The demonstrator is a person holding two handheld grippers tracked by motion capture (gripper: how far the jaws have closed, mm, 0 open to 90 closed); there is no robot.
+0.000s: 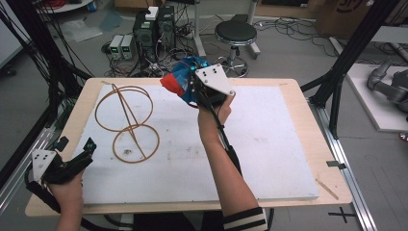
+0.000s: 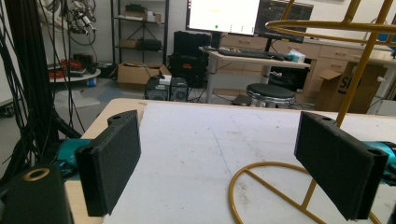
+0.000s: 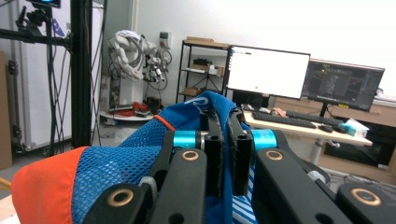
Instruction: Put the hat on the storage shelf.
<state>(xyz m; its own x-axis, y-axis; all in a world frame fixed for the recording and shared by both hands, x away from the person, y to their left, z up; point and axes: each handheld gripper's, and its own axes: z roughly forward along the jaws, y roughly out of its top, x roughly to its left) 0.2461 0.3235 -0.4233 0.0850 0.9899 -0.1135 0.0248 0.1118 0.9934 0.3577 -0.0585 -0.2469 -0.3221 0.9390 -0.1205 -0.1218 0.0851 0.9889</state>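
The right tool (image 1: 190, 86) is closed on a blue and orange mesh cap (image 1: 177, 81), holding it in the air above the far part of the desk (image 1: 288, 144). The left tool (image 1: 77, 156) is open near a yellow wire stand (image 1: 127, 122).

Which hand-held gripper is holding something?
The right hand-held gripper, lifted above the table, is shut on a blue mesh cap with an orange brim. The left hand-held gripper is open.

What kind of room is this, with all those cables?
Probably a robotics or engineering lab: power supplies and tangled cables on the floor, two monitors on a desk, and a grey robot arm resting on a side table.
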